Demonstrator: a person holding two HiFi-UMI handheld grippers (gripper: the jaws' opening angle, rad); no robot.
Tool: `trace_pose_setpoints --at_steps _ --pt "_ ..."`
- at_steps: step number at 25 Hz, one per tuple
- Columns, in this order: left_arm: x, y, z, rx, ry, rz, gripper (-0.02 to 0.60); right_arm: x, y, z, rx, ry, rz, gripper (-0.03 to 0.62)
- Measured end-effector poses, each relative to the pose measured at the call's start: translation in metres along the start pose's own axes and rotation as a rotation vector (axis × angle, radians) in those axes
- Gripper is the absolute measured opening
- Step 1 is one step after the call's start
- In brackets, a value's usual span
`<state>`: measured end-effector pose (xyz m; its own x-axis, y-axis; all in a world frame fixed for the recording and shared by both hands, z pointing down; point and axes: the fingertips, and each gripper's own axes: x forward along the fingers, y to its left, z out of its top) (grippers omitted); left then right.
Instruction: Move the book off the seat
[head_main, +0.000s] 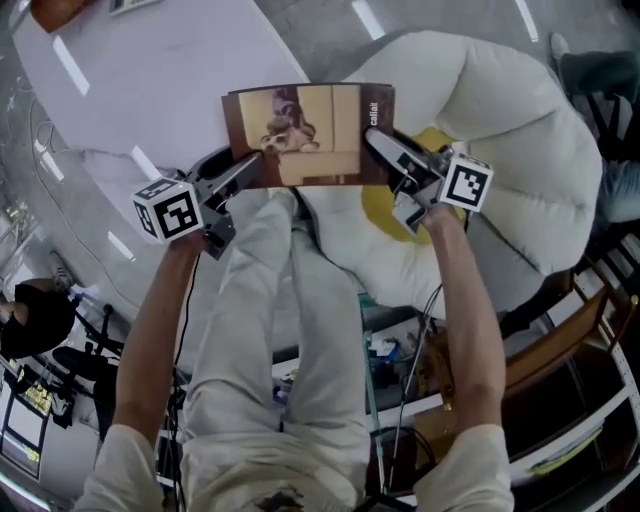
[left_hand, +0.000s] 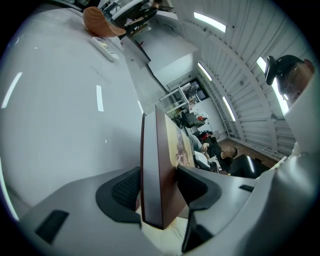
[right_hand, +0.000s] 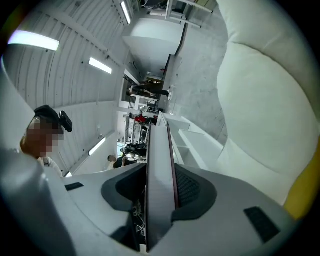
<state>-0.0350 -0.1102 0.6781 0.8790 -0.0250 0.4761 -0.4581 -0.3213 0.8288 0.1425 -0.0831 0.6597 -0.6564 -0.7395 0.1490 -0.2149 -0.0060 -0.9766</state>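
A brown book (head_main: 308, 135) with a picture on its cover hangs in the air, held flat between both grippers, above the edge of a white beanbag seat (head_main: 500, 150) with a yellow middle (head_main: 385, 205). My left gripper (head_main: 250, 165) is shut on the book's left edge. My right gripper (head_main: 385, 150) is shut on its right edge. In the left gripper view the book (left_hand: 152, 170) stands edge-on between the dark pads of the left gripper (left_hand: 157, 187). The right gripper view shows the thin book edge (right_hand: 159, 165) clamped in the right gripper (right_hand: 160, 195), with the beanbag (right_hand: 260, 115) to the right.
A white table (head_main: 150, 80) lies beyond and left of the book, with an orange object (left_hand: 100, 22) and a remote (left_hand: 106, 49) at its far end. A wooden chair (head_main: 560, 340) stands at the lower right. A seated person (head_main: 30, 315) is at the far left.
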Motion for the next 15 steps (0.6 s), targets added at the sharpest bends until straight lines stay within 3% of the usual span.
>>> trace_pose_setpoints --at_steps 6,15 --pt "-0.039 0.036 0.023 -0.036 -0.069 0.032 0.23 0.064 0.002 -0.005 -0.001 0.072 -0.007 0.149" --pt "-0.058 0.04 0.029 -0.078 -0.183 0.094 0.232 0.093 0.016 0.003 -0.04 0.161 -0.006 0.152"
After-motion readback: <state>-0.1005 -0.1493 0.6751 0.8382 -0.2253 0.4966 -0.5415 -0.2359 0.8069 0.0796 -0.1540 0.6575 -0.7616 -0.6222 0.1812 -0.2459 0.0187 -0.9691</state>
